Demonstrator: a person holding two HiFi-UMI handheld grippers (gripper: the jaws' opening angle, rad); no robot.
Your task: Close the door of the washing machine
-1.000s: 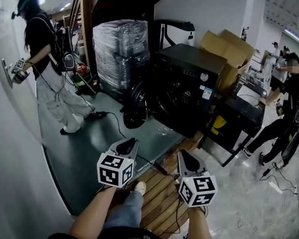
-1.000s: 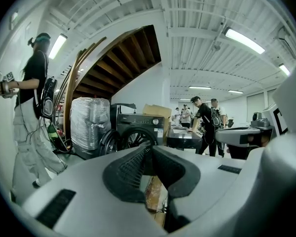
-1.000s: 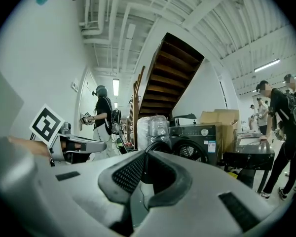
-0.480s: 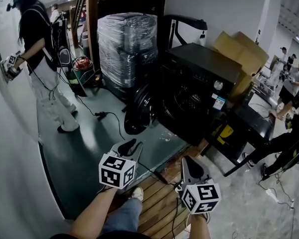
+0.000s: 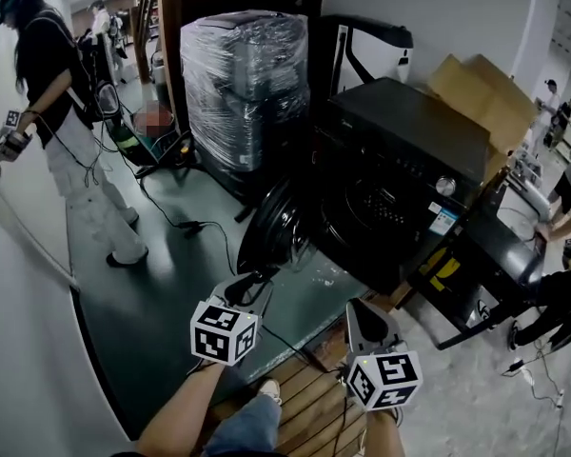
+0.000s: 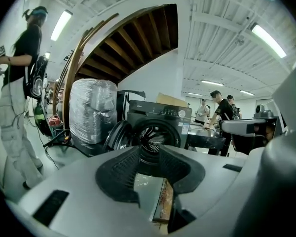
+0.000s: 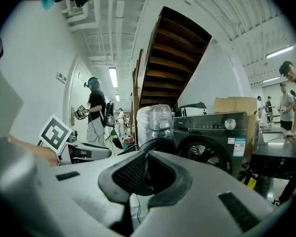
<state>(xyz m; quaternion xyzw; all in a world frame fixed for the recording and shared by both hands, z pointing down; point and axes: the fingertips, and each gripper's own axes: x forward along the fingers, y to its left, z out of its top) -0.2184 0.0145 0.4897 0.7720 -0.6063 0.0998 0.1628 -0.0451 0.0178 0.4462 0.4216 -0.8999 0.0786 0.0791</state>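
Note:
A black front-loading washing machine (image 5: 400,179) stands on the green floor, and its round door (image 5: 271,227) is swung open to the left. My left gripper (image 5: 250,282) hovers just below and in front of that door. Its jaws are opening, with nothing between them. In the left gripper view the drum opening (image 6: 155,132) shows through the gap of the left gripper (image 6: 150,154). My right gripper (image 5: 362,310) hangs lower right, short of the machine's front. In the right gripper view the right gripper (image 7: 146,164) looks shut and empty, with the door (image 7: 160,143) straight ahead.
A plastic-wrapped appliance (image 5: 243,84) stands behind the door and cardboard boxes (image 5: 481,93) behind the machine. A black table (image 5: 500,246) is at the right. A cable (image 5: 190,225) crosses the floor. A person (image 5: 62,112) works at the left wall. A wooden pallet (image 5: 305,398) lies underfoot.
Both grippers and the head view have come closer to the washing machine, which now looms larger. The left gripper's jaws have parted. The door stays swung open.

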